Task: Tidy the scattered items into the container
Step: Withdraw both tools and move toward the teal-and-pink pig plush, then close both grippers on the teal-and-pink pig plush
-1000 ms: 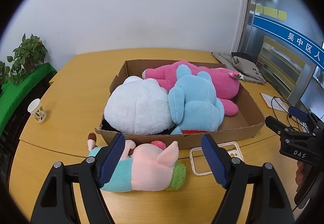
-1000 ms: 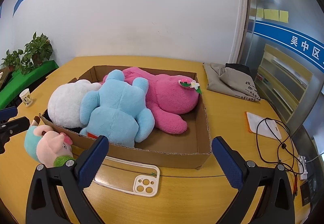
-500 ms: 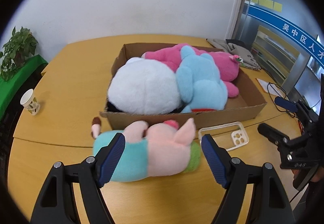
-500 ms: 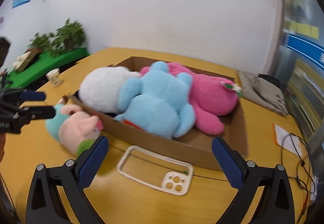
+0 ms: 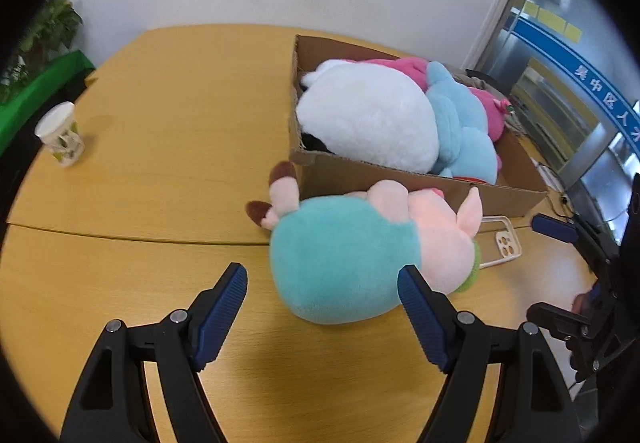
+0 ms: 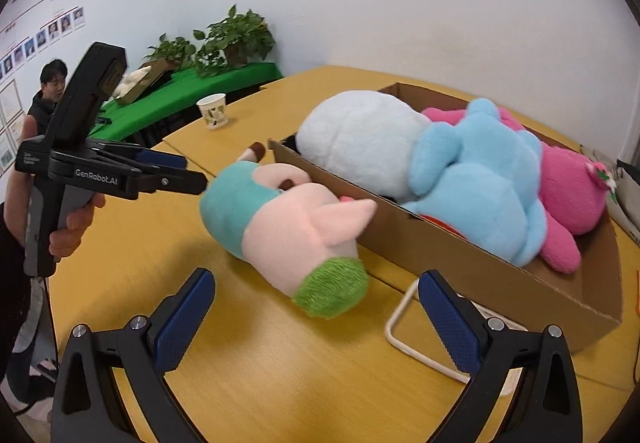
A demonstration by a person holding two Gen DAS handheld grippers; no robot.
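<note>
Two handheld grippers reach over a yellow wooden table (image 5: pixel 160 115), each seen from its own wrist camera. Nearest in the left wrist view, the left gripper (image 5: pixel 322 317) has its blue-padded jaws wide apart with nothing between them. Compared with a second ago it has come closer to and lower over the loose plush toy (image 5: pixel 360 251), which now fills much more of that view. The toy's teal body end sits just beyond the jaw tips, not touched by either pad.

Nearest in the right wrist view, the right gripper (image 6: pixel 316 319) also has its jaws wide apart and empty. It has swung round toward the left since a second ago: then it faced the box and the phone case, and now it faces the toy's green tip (image 6: pixel 332 291), which lies just beyond the pads.

The plush toy, teal and pale pink with a pointed ear, lies on its side on the table, just outside the near wall of the cardboard box (image 6: pixel 440 255). It has not changed place. A white phone case (image 5: pixel 500 243) lies flat on the table to the toy's right, beside the box.

Inside the box lie a white plush (image 5: pixel 368 119), a light blue plush (image 6: pixel 480 179) and a pink plush (image 6: pixel 568 191), packed together as before.

Farther left stands a paper cup (image 5: pixel 60 135). Beyond it, potted plants (image 6: pixel 236 39) sit on a green surface against the white wall.
</note>
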